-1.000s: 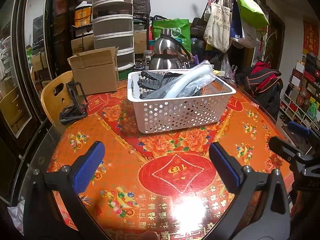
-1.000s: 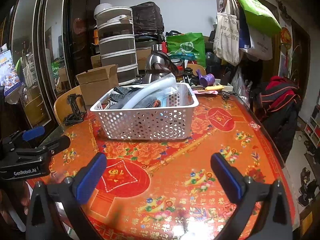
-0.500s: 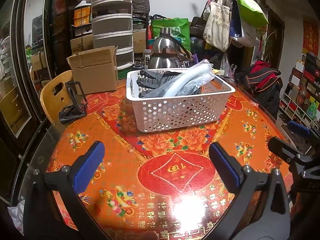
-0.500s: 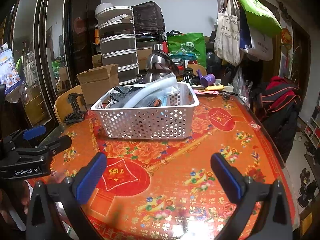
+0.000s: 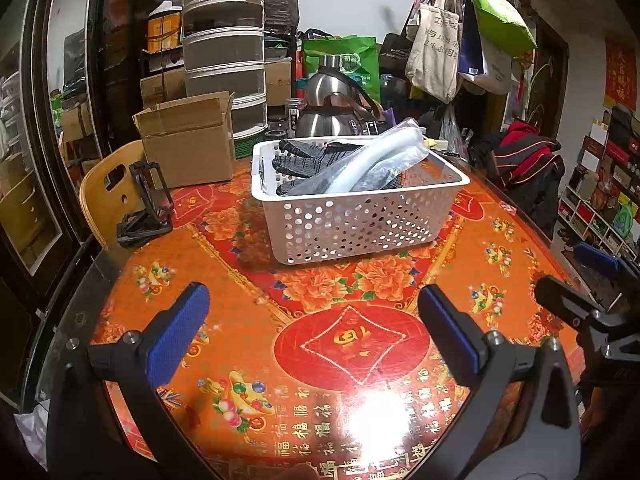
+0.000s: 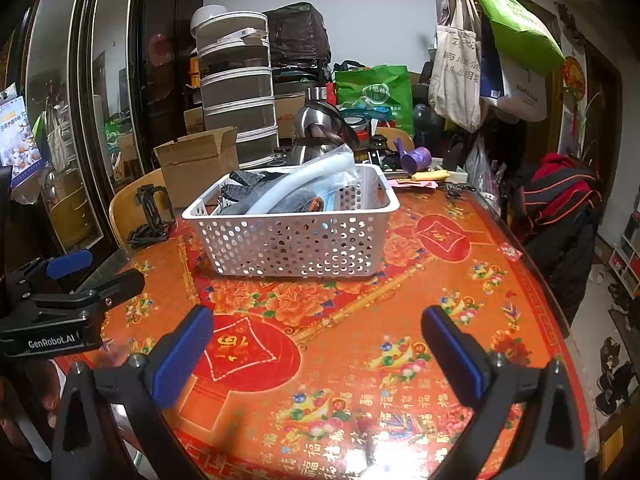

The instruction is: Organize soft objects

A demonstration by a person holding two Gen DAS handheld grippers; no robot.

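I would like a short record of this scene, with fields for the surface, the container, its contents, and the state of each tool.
surface: round table with a red and orange patterned cover
container: white perforated basket, standing on the table
contents: dark knitted gloves and a clear plastic bag holding a white tube
left tool: open, empty, above the table, apart from the basket
right tool: open, empty, above the table, apart from the basket
beside basket: cardboard box, black folding stand

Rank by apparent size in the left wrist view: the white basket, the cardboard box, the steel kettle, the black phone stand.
1. white basket, though it sits nearest the camera
2. cardboard box
3. steel kettle, partly hidden behind the basket, so unsure against the box
4. black phone stand
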